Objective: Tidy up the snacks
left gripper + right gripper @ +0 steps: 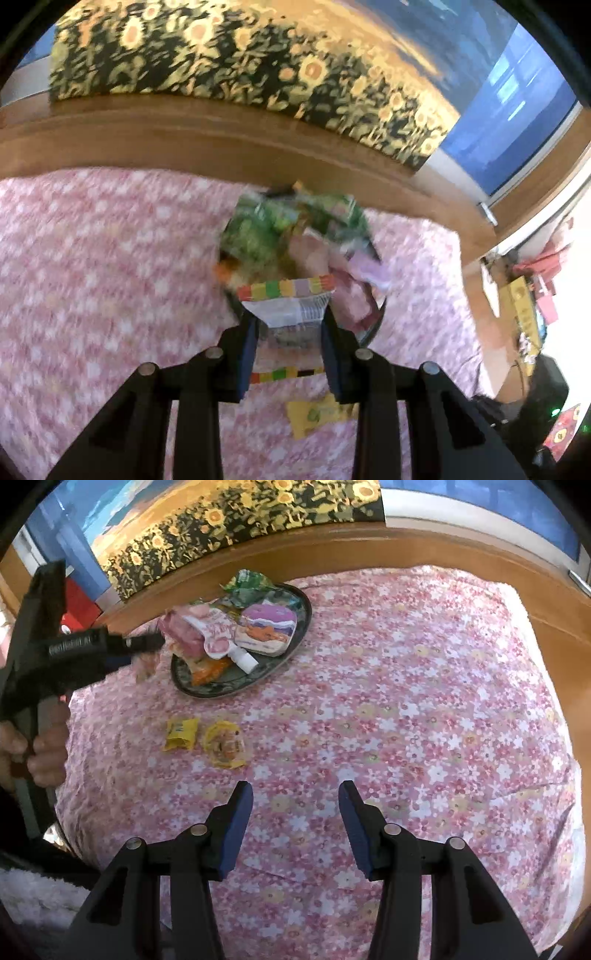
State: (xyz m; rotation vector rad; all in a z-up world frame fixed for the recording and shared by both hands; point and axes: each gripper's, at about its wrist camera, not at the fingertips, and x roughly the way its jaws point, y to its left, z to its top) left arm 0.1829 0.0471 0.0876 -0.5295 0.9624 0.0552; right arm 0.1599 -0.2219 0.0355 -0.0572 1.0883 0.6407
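Gripping silver foil snack packet with rainbow-striped edge (286, 308), left gripper (290, 332) jaws clenched on it above dark oval plate (295, 635) heaped with snacks, far left. Right gripper (295, 814) jaws released, empty. Risk: overloaded pile sliding off onto worktop.

No legible text anywhere.

Floral tablecloth (406, 701), sunflower picture (240, 59)
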